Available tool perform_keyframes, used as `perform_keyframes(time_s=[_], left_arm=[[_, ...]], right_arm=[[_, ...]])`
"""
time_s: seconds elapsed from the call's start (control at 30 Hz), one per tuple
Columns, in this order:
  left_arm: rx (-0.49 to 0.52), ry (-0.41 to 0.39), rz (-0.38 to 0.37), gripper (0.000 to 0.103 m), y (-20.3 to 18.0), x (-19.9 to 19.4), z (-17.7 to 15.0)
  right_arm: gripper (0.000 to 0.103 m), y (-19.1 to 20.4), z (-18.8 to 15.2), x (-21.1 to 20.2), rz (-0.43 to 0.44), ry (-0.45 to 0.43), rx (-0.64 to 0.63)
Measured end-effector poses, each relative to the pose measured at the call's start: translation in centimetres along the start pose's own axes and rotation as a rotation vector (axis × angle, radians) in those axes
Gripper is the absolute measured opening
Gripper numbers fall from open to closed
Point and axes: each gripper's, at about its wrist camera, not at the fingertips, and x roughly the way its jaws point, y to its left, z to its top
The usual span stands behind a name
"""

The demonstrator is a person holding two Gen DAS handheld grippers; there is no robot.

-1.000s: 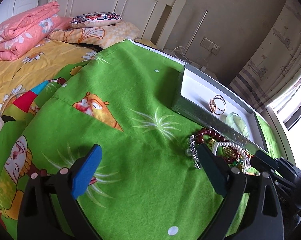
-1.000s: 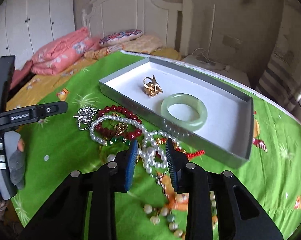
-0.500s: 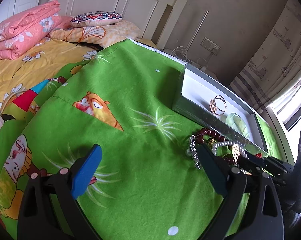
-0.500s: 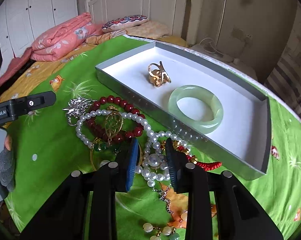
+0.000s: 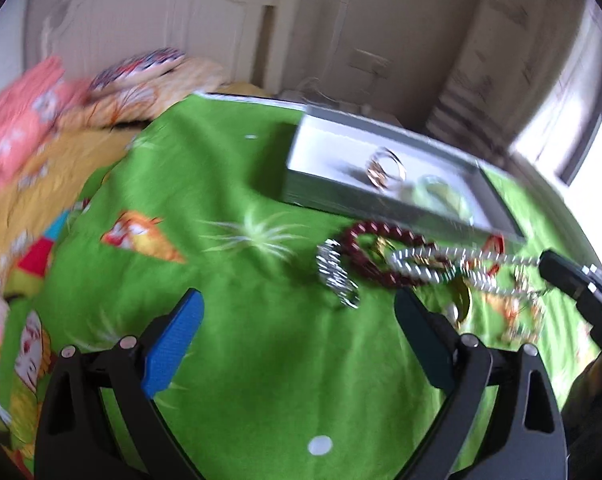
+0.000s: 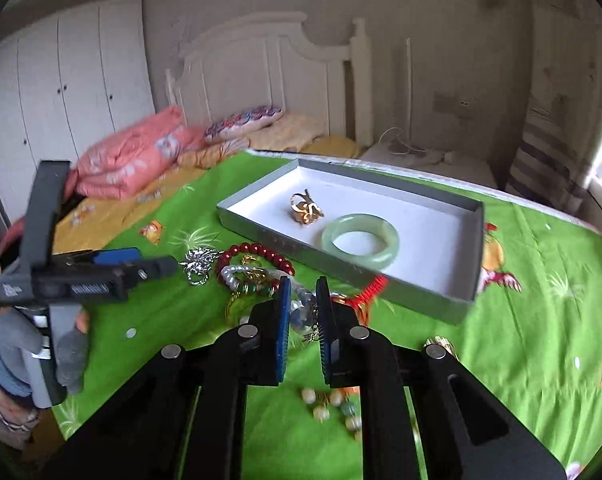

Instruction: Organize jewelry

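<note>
Here, right gripper (image 6: pixel 304 312) with blue pads pinched on a string of white pearl beads (image 6: pixel 305 307) lifted off the green cartoon blanket (image 6: pixel 521 332), left gripper (image 5: pixel 297 336) wide open holding nothing, pale green jade bangle (image 6: pixel 360 241) and gold ring (image 6: pixel 305 210) lying inside the shallow grey box (image 6: pixel 471 216).

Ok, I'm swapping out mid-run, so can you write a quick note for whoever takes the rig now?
Left tool: open, over the green cloth, holding nothing.
Right tool: shut on the pearl necklace at the pile.
Done: gold ring and jade bangle lie in the grey box.
Left: pearl necklace, red bead bracelet, silver piece and loose beads, all outside the box.
</note>
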Motion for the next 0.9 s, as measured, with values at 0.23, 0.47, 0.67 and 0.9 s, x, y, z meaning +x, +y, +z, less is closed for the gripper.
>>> perform_keyframes(time_s=[0.23, 0.47, 0.67, 0.9], left_arm=[[0.012, 0.037, 0.006, 0.080, -0.5, 0.8, 0.0], [0.011, 0.086, 0.001, 0.059, -0.8, 2.1, 1.0], [0.024, 0.096, 0.047, 0.037, -1.6, 3.4, 2.0], [-0.018, 0.020, 0.007, 0.008, -1.1, 1.8, 1.1]], right_arm=[[0.013, -1.4, -1.8, -2.0, 0.032, -0.050, 0.096], [0.013, -1.1, -1.9, -2.3, 0.027, -0.063, 0.082], [0.013, -1.2, -1.9, -2.2, 0.031, -0.063, 0.089], [0.013, -1.6, -2.0, -2.6, 0.030, -0.085, 0.105]])
